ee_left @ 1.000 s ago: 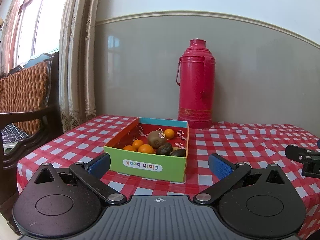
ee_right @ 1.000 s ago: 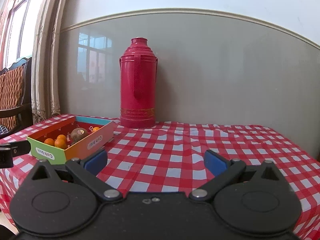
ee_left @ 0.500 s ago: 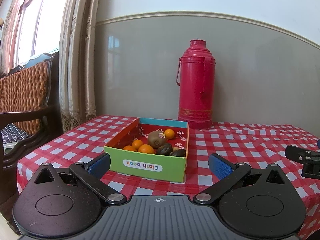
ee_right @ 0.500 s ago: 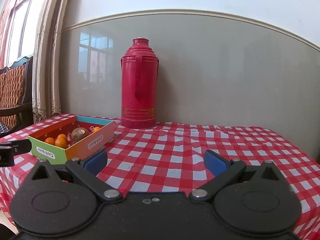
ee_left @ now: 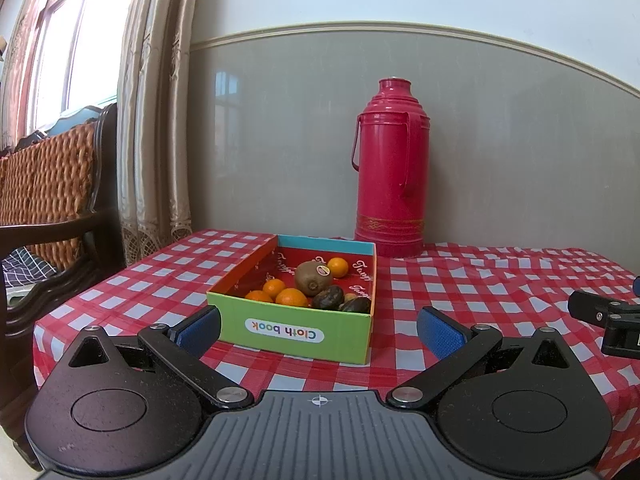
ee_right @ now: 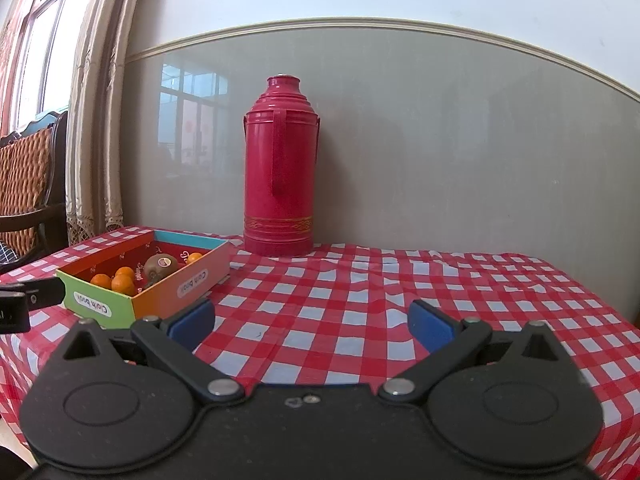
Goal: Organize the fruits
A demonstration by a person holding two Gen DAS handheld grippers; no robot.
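The left gripper [ee_left: 319, 330] was held wide apart with nothing between its blue pads [ee_left: 198, 330], just in front of the cardboard box [ee_left: 296, 330] marked "Cloth book". The box was set on a red-and-white checked tablecloth [ee_left: 460, 280]. Inside it a kiwi [ee_left: 313, 272] with a sticker was seen near the middle, with four oranges [ee_left: 292, 297] around it and two dark fruits [ee_left: 327, 297] toward the near right corner; what kind these were could not be made out. A tall red thermos [ee_left: 390, 168] was placed behind the box, against the grey wall panel, well apart from it. A wooden chair with a woven back [ee_left: 48, 168] and a curtain [ee_left: 156, 120] were visible to the left of the table.

The right gripper [ee_right: 312, 326] was likewise spread open and empty, held over bare cloth to the right of the box, with nothing between it and the thermos. Each gripper's tip was caught at the edge of the other's view
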